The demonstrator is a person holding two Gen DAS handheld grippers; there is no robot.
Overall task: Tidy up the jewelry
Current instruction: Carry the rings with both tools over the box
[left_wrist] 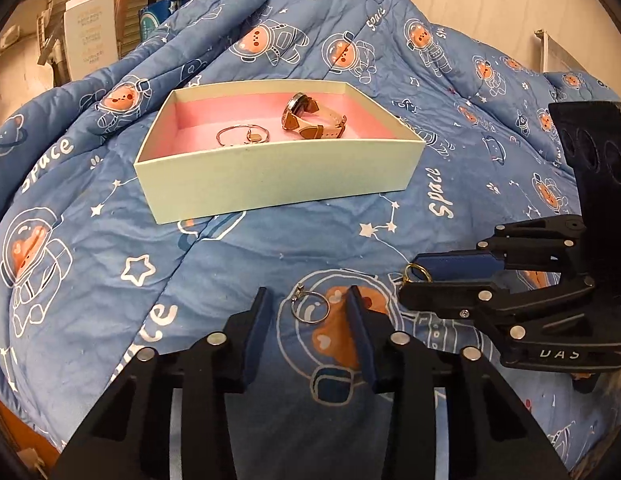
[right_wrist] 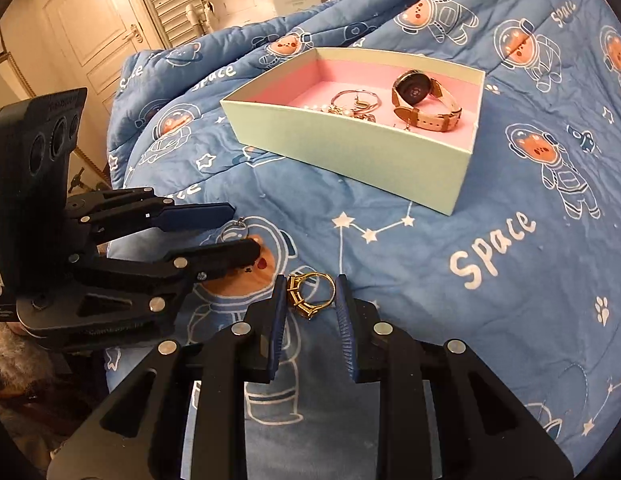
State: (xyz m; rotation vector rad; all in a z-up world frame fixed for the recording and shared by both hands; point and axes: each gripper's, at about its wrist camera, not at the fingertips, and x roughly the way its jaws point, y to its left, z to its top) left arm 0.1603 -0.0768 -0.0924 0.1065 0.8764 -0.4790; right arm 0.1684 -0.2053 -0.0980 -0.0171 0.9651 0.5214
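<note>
Blue bedspread (left_wrist: 270, 248): your left gripper (left_wrist: 310, 304) gapes around the silver ring (left_wrist: 310, 307); your right gripper (right_wrist: 309, 294) brackets the gold ring (right_wrist: 310, 294), unclamped.

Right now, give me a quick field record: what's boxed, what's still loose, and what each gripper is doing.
container: pale green cardboard box with pink lining, on blue space-print quilt
boxed: tan-strap wristwatch, thin silver hoops
loose: silver ring, gold ring, both on quilt
left gripper: open, straddling silver ring
right gripper: open, gold ring between fingers, not clamped
</note>
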